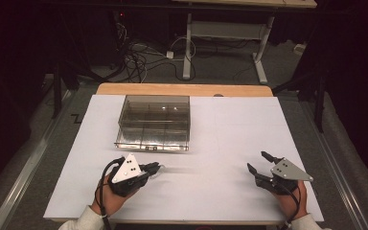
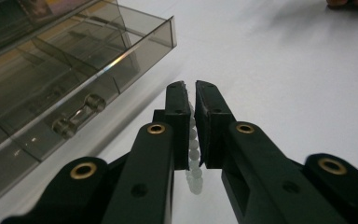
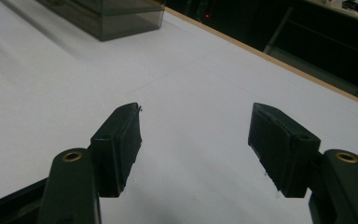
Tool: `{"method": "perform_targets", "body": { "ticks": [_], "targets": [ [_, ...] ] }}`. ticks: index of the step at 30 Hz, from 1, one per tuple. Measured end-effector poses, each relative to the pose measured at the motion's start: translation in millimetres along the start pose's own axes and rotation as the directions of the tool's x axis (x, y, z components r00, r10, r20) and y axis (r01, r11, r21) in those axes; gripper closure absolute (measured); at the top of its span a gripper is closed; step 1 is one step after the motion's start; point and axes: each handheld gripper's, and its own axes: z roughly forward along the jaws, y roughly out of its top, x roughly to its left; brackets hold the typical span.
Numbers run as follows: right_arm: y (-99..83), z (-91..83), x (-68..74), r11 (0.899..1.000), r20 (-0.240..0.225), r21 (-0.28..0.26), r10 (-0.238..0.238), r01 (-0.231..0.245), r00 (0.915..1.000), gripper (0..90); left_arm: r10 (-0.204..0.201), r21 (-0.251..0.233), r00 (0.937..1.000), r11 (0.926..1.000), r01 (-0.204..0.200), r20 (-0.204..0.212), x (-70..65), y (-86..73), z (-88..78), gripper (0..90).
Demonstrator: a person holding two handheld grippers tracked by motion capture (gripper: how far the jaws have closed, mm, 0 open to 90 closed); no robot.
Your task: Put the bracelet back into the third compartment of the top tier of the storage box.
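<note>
We count two grippers, the left gripper [image 1: 154,167] and the right gripper [image 1: 260,161], each in one hand. We see one smoky compartment box [image 1: 154,122], one white bead string [image 2: 194,156], one table [image 1: 230,134]

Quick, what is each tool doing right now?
Left tool: closed on a string of white beads.
Right tool: open, holding nothing.

High view overhead facing forward; gripper views close, sharing organizer box [image 1: 154,123]

floor: tangled cables [image 1: 139,57] | beyond table: white desk frame [image 1: 230,33] | grey carpet [image 1: 220,72]
</note>
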Motion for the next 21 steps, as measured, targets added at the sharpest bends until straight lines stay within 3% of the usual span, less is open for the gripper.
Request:
{"method": "perform_targets", "body": {
  "ticks": [2, 9, 21],
  "targets": [
    [-0.6, -1.3, 2.0, 1.000, -0.003, 0.004, -0.019, 0.019, 0.9998, 34.4, 0.008, -0.010, 1.0000, 0.9999, -0.008, -0.005, -0.7, 3.5, -0.6, 82.2],
    [-0.7, -2.2, 2.0, 1.000, -0.003, 0.002, -0.013, 0.013, 0.9999, 33.5, 0.026, -0.050, 0.9991, 0.9983, -0.028, -0.033, 0.6, 17.7, -7.0, 82.1],
    [0.3, -0.9, 3.4, 1.000, -0.005, 0.002, -0.010, 0.010, 0.9999, 33.0, 0.052, -0.103, 0.9980, 0.9932, -0.055, -0.035, 6.7, 41.7, -8.7, 82.2]
  ]
}}
